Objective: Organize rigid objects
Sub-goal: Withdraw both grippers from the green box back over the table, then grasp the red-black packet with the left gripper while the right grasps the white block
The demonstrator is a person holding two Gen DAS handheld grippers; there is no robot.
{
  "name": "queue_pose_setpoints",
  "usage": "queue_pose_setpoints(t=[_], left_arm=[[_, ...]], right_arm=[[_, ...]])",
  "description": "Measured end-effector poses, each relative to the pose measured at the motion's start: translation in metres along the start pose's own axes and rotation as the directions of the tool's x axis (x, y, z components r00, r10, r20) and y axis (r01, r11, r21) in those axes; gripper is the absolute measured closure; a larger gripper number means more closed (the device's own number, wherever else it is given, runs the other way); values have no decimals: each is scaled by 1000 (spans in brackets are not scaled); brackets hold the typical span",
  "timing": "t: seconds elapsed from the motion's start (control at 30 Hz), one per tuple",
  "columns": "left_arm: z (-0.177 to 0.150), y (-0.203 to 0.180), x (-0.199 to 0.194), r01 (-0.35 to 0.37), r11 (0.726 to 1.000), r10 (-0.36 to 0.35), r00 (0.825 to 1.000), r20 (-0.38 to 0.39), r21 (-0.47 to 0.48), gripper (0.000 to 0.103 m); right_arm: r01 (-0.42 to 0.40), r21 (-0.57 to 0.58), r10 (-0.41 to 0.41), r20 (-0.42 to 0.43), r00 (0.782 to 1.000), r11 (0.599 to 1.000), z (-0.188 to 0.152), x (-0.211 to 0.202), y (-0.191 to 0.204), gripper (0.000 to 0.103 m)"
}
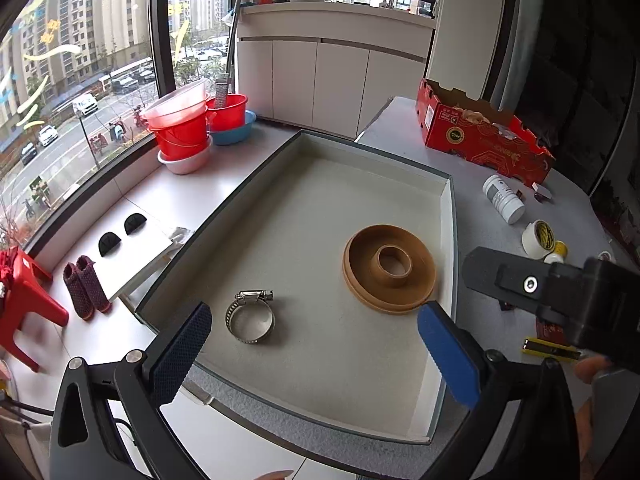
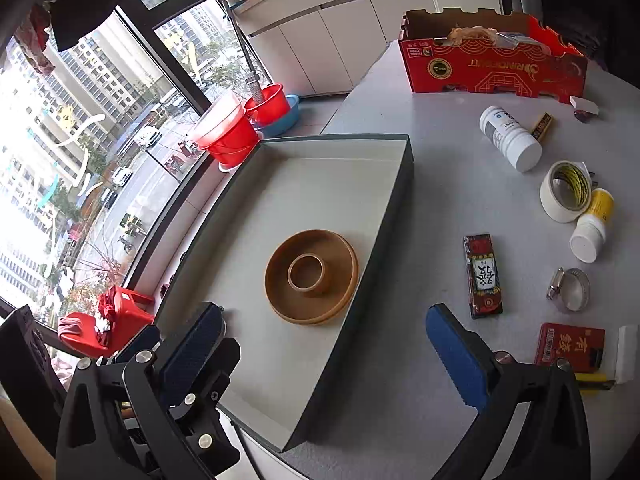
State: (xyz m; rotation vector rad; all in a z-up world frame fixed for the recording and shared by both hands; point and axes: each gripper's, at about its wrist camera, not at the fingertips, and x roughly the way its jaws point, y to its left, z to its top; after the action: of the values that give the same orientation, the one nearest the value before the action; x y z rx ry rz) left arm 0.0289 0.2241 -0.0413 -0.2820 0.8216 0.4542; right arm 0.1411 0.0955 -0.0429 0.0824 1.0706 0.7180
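A shallow grey-rimmed tray (image 1: pixel 448 216) (image 2: pixel 404 184) lies on the table. Inside it are a brown ring-shaped dish (image 1: pixel 390 270) (image 2: pixel 312 282) and a metal hose clamp (image 1: pixel 251 316). My left gripper (image 1: pixel 316 346) hovers open over the tray's near edge, just short of the clamp, with nothing between its pads. My right gripper (image 2: pixel 328 348) is open above the tray's near right wall and holds nothing; its dark body (image 1: pixel 540 284) shows at the right of the left wrist view. A second hose clamp (image 2: pixel 570 288) lies on the table right of the tray.
Right of the tray lie a dark red packet (image 2: pixel 482 276), a red box (image 2: pixel 570 346), a tape roll (image 2: pixel 564 190), a white bottle (image 2: pixel 510 138) and a yellow-labelled bottle (image 2: pixel 592 224). A red carton (image 2: pixel 492 56) stands behind. Red buckets (image 1: pixel 184 128) sit by the window.
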Motion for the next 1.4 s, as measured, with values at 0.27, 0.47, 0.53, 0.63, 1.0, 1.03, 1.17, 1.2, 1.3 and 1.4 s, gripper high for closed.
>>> queue_pose_setpoints(t=[0.27, 0.47, 0.53, 0.63, 1.0, 1.03, 1.17, 1.2, 1.3, 1.4], left_arm=[[-17, -21, -12, -13, 998, 14, 999, -31, 61, 0], [-28, -43, -16, 10, 994, -5, 999, -48, 105, 0], [-31, -52, -17, 18, 992, -12, 998, -54, 125, 0], [-37, -66, -22, 27, 985, -18, 998, -55, 170, 0], [-55, -108, -32, 92, 961, -70, 993, -93, 260, 0], [-57, -112, -31, 106, 959, -80, 991, -105, 263, 0], [-67, -130, -22, 146, 948, -103, 982, -160, 284, 0], [-68, -136, -20, 153, 944, -106, 980, -171, 294, 0], [-68, -155, -14, 160, 932, -107, 979, -174, 325, 0], [-61, -174, -8, 175, 924, -123, 978, -167, 341, 0]], right_arm=[[86, 4, -86, -11, 996, 996, -33, -27, -23, 0], [120, 79, -121, 4, 993, 990, -53, -52, -58, 0], [136, 116, -139, 11, 990, 984, -59, -59, -70, 0], [161, 158, -165, 15, 986, 974, -70, -69, -89, 0], [200, 339, -224, 31, 974, 919, -114, -103, -150, 0], [205, 358, -230, 27, 973, 911, -120, -105, -157, 0], [229, 437, -257, 6, 966, 870, -141, -112, -187, 0], [214, 436, -254, 33, 967, 874, -145, -116, -190, 0], [279, 426, -320, 25, 947, 861, -149, -123, -195, 0], [291, 416, -337, 40, 941, 861, -153, -127, -200, 0]])
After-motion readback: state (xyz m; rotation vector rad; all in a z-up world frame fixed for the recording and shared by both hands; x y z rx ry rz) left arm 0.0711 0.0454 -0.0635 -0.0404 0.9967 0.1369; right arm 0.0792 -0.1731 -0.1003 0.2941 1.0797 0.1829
